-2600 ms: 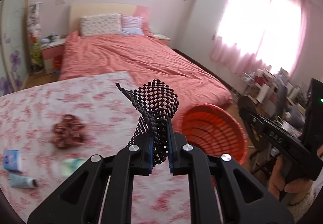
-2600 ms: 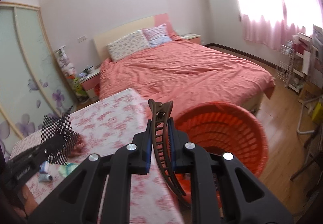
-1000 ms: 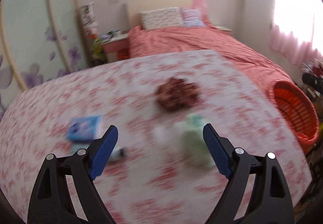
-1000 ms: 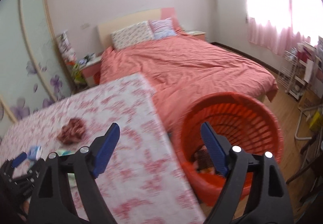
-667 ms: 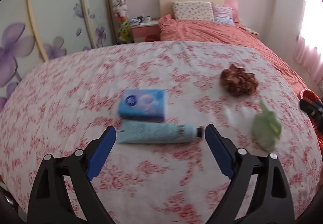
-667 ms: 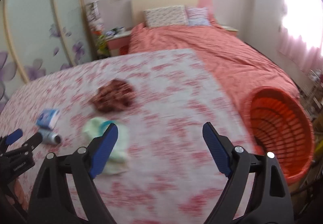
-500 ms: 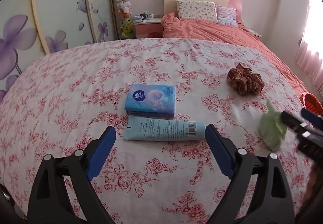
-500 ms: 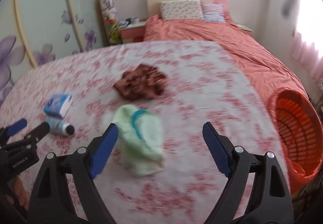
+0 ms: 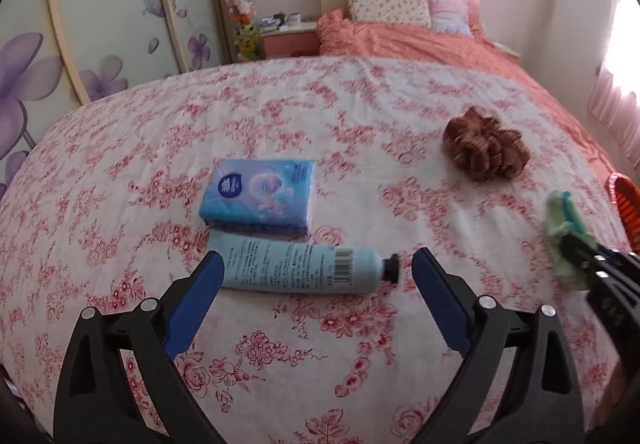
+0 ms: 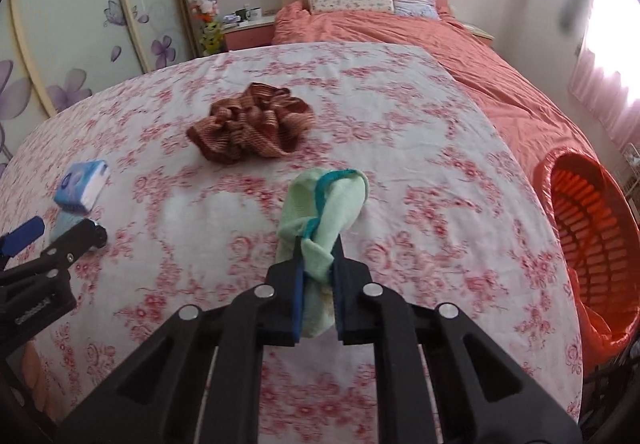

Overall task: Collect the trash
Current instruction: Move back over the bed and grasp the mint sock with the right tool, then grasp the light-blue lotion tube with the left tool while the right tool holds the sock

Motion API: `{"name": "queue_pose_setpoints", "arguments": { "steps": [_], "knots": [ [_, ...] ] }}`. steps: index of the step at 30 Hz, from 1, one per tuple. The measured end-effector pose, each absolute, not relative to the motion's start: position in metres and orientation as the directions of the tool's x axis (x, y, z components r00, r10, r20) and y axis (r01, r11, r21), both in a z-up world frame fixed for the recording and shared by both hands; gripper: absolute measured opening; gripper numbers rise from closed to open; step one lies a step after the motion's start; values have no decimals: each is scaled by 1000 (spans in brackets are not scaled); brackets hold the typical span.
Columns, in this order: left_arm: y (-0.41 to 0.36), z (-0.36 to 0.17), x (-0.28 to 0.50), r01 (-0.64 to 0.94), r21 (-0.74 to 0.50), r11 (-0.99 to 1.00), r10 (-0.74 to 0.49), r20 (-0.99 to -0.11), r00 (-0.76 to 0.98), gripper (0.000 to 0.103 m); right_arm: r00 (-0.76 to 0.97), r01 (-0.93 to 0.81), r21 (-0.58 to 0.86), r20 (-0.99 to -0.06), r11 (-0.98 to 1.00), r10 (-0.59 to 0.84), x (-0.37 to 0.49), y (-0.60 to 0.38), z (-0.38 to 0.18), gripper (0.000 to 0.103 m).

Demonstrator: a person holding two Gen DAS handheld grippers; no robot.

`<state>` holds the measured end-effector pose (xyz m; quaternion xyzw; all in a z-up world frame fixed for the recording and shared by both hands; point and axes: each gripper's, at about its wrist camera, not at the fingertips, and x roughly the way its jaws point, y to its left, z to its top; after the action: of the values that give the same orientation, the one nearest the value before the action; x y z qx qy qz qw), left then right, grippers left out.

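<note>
Clenching a crumpled pale-green cloth with teal trim, the right claw grips while the left claw widens, empty.

White cloth with red-pink roses covers the table across the middle of the frame; a pale blue tube with a black cap lies low centre, a blue tissue pack above it; a brown-striped scrunchie sits upper centre, and a mint-green cloth with teal trim sits centre; orange basket at right, salmon bedspread up top, purple flowers on the wardrobe doors at left
</note>
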<state>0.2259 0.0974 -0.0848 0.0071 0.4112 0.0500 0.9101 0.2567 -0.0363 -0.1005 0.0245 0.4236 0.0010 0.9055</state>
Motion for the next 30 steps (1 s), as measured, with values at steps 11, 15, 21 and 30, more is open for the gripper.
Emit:
{"name": "queue_pose_setpoints", "arguments": {
  "steps": [11,15,21,30],
  "knots": [
    [143,-94,199,-136,0,991,85,-782,617,94,647,20,31,-762,999,11,255,-37,-103,14],
    [159,-92,192,-161,-36,986,72,-784,616,94,641,22,28,-768,999,7,256,-37,-104,15],
    [164,-85,199,-194,-118,974,35,-765,643,94,637,31,35,-771,999,7,257,-40,-105,17],
    [165,-88,220,-226,-125,966,43,-786,617,61,637,32,32,-771,999,4,257,-40,-105,18]
  ]
}}
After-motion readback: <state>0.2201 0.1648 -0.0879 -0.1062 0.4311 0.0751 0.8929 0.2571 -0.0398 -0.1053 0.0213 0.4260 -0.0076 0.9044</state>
